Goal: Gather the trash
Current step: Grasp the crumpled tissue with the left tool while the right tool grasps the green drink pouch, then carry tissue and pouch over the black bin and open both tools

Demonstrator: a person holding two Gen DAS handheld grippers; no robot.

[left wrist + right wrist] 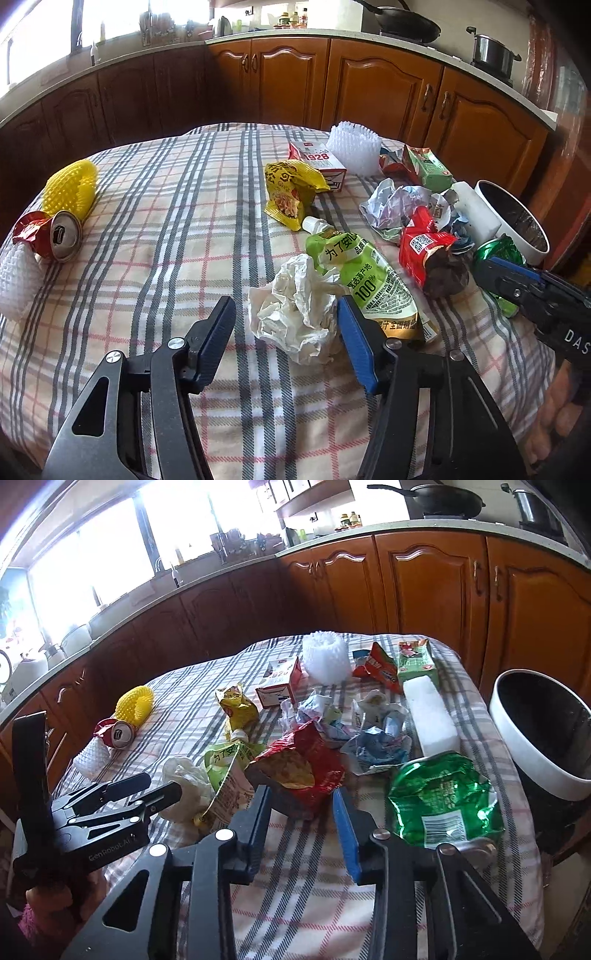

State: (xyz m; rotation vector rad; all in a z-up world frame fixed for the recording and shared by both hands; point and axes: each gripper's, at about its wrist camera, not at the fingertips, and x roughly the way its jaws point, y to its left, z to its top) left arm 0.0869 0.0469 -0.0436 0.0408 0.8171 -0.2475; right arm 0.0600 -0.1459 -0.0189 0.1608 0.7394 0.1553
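At the far left of the left wrist view, a white foam net [16,280], a crushed red can [50,234] and a yellow foam net [72,190] are seen on the checked tablecloth [166,229]. At lower centre, the left gripper [286,317] is held unclenched around a crumpled white paper ball [295,314]; the blue right pad touches it, while the left pad stands apart. Just right of the ball lies a green juice pouch [362,273].

In the right wrist view, the right gripper [301,801] is seen at lower centre, its pads set against both sides of a red snack bag [303,771], grasping it. A green wrapper [443,797] lies right of it, and a white-rimmed bin [517,746] stands at the right edge.
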